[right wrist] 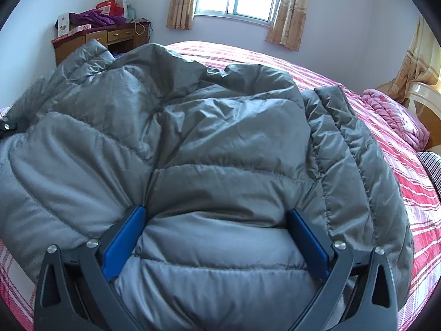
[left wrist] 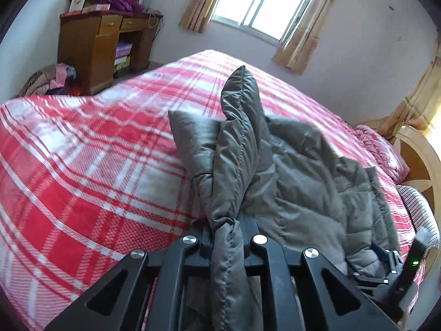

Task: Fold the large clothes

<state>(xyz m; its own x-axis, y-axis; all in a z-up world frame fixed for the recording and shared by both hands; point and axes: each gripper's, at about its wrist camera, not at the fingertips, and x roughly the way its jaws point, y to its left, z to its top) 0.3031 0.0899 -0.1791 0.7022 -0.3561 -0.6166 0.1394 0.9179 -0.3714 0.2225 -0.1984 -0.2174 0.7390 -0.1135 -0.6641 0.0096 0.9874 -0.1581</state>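
A: Left wrist view. Where is the jacket (left wrist: 303, 171), and what does the left gripper (left wrist: 227, 237) do?

B: The grey quilted jacket lies on the bed (left wrist: 82, 151), on its red-and-white plaid cover. The left gripper's jaws are closed narrow on a stitched edge of the jacket; that edge stands up from the pinch in a tall fold, tip toward the window (left wrist: 261, 5). The right gripper (left wrist: 386, 259) shows at the lower right, at the jacket's near edge.

A: Right wrist view. How do the right gripper's (right wrist: 217, 237) jaws stand?

B: Wide apart. The blue pads (right wrist: 126, 237) flank a puffed panel of the jacket (right wrist: 220, 138) and sit against the fabric; whether they press on it I cannot tell.

A: Surroundings?

B: A wooden desk (left wrist: 96, 44) with boxes and purple cloth on top stands by the far wall, left of the window. A pink quilt (right wrist: 397, 118) lies bunched at the bed's right end, beside the headboard (right wrist: 424, 102).
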